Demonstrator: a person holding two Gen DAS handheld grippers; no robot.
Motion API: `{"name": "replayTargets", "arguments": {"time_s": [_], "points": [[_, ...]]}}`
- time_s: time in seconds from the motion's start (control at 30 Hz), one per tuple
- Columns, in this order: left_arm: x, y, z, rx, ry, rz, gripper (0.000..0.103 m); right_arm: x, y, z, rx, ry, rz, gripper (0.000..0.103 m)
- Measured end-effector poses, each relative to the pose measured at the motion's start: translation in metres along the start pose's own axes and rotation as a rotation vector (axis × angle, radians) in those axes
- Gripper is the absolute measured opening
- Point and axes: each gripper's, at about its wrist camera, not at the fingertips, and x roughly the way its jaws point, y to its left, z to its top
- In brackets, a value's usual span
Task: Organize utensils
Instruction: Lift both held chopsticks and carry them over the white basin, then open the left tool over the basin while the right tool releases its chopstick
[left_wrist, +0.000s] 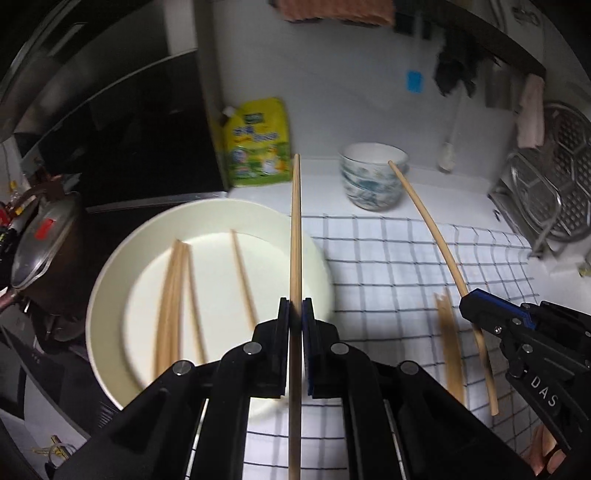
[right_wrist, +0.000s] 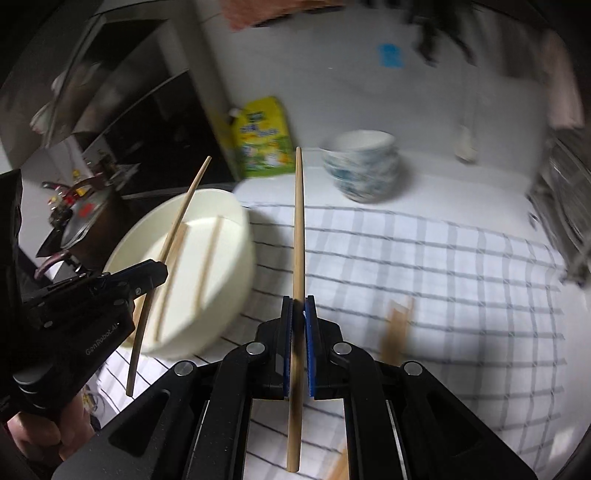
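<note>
Your left hand-held gripper (left_wrist: 295, 306) is clamped on one chopstick (left_wrist: 295, 229), the stick running straight through the closed pads and sticking out well ahead of them and behind. Your right hand-held gripper (right_wrist: 298, 304) does the same with a second chopstick (right_wrist: 299, 221). Each stick is gripped part-way along its length, not at a tip, which likely keeps it from swinging as you carry it.

Both sticks hang in the air, clear of the cloth (left_wrist: 399, 258) and the plate (left_wrist: 110, 273). The plate sits at the left edge of the checked cloth on the counter (left_wrist: 443, 184), and it has several more chopsticks (left_wrist: 173, 295) lying loose in it (four or five; blur makes the count unsure). So it reads as the source pile. A few other sticks (left_wrist: 448, 347) lie together on the cloth in the near right part, just below your right gripper in the left view; that looks like the sorted group, laid side by side.

My guess is you are moving a pair from the plate across to that group. Hold the grippers tilted down as they are, so the front ends meet the cloth first and can be lined up with the others. The patterned bowl (left_wrist: 373, 181) and yellow pouch (left_wrist: 258, 144) stand toward the back edge, well out of the way.
</note>
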Motion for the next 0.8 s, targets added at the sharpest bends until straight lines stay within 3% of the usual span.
{"name": "replayTargets", "arguments": {"time_s": [0.2,0.37,0.53,0.8], "points": [[0.007,0.056,0.018,-0.026,-0.022,0.079,0.008,0.035,0.053,0.034,-0.071,-0.002,0.069,0.006],[0.026,0.094,0.02,-0.046,0.021,0.113,0.008,0.072,0.095,0.054,-0.107,0.017,0.119,0.007],[0.053,0.124,0.008,-0.058,0.09,0.119,0.008,0.108,0.121,0.053,-0.116,0.08,0.121,0.006],[0.09,0.14,-0.009,-0.059,0.181,0.096,0.008,0.155,0.128,0.041,-0.086,0.195,0.09,0.006]]}}
